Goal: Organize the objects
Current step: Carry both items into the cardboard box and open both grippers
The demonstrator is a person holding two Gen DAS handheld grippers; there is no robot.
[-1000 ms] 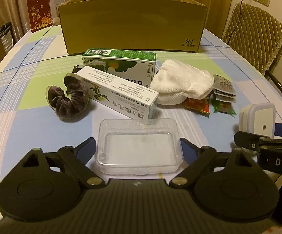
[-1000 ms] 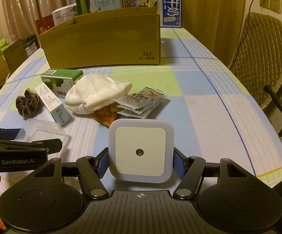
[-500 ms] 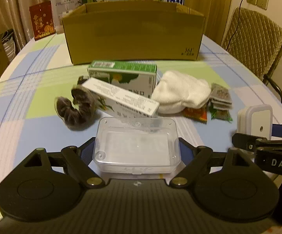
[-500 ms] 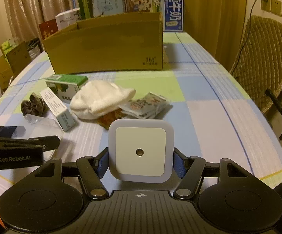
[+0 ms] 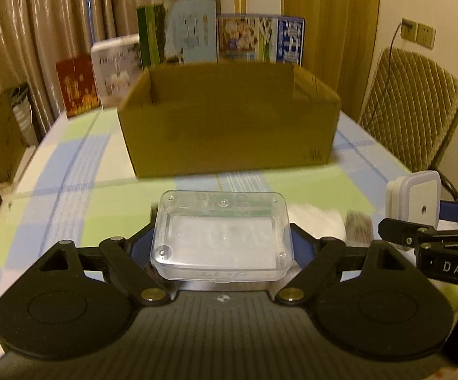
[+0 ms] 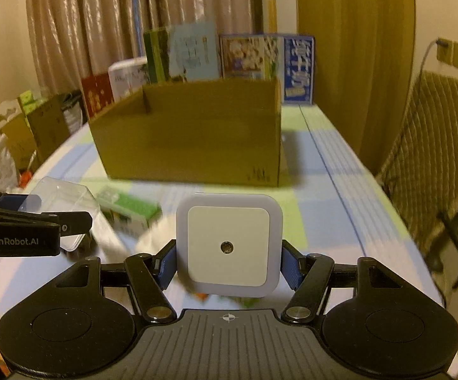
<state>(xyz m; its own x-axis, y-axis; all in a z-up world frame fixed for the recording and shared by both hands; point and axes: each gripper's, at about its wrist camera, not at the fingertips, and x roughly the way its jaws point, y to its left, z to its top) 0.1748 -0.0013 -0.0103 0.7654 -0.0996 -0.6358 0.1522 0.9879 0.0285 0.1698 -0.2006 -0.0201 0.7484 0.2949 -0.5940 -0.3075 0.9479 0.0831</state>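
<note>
A table under a checked blue, green and white cloth fills the room's middle, with tan curtains behind. At the near left, the left gripper is closed on a clear rectangular plastic case, held above the cloth. Farther back at centre stands an open brown cardboard box (printed cartons line up behind it). To the right, the right gripper clamps a white square night light by its sides. A quilted olive chair sits at far right.
</note>
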